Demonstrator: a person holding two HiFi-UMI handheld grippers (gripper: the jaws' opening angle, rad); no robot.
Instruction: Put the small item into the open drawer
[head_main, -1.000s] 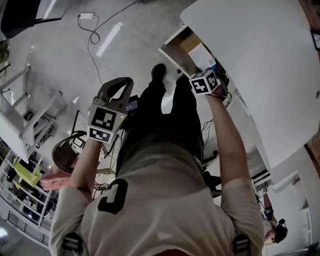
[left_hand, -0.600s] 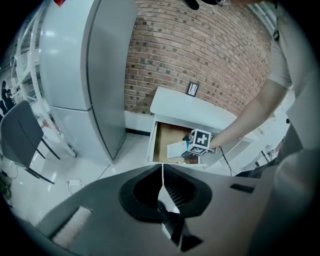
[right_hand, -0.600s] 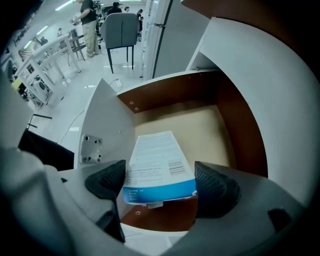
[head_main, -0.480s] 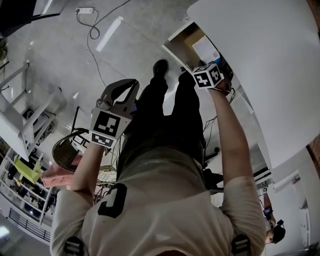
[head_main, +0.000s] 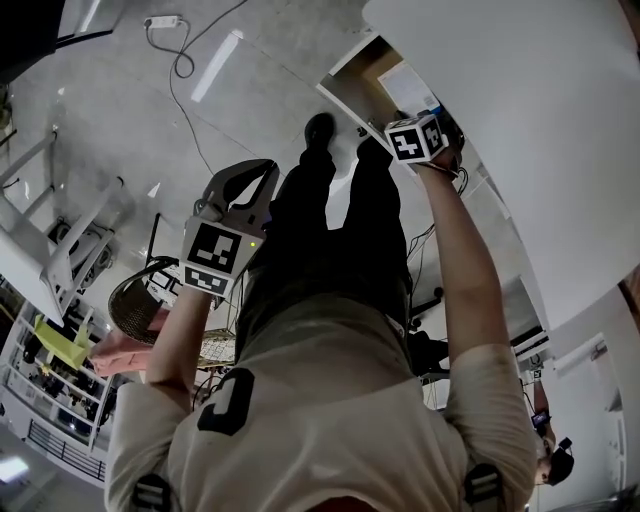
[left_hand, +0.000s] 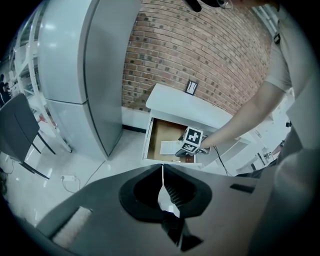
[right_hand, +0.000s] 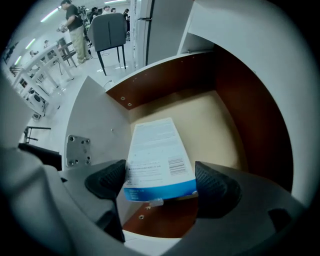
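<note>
The right arm (head_main: 455, 260) reaches straight forward at the head view's upper right. The right tongs (right_hand: 160, 182) clamp the small box (right_hand: 157, 155) inside the open drawer (right_hand: 220, 115). The left tongs (left_hand: 161, 172), pressed together on nothing, are held at mid-left.

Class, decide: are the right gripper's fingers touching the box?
Touching. The right gripper view shows both fingers pressed against the box's sides, with no gap.

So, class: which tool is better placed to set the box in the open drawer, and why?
Right. The right tool holds the box over the open drawer; the left tool is shut, empty, farther back.
</note>
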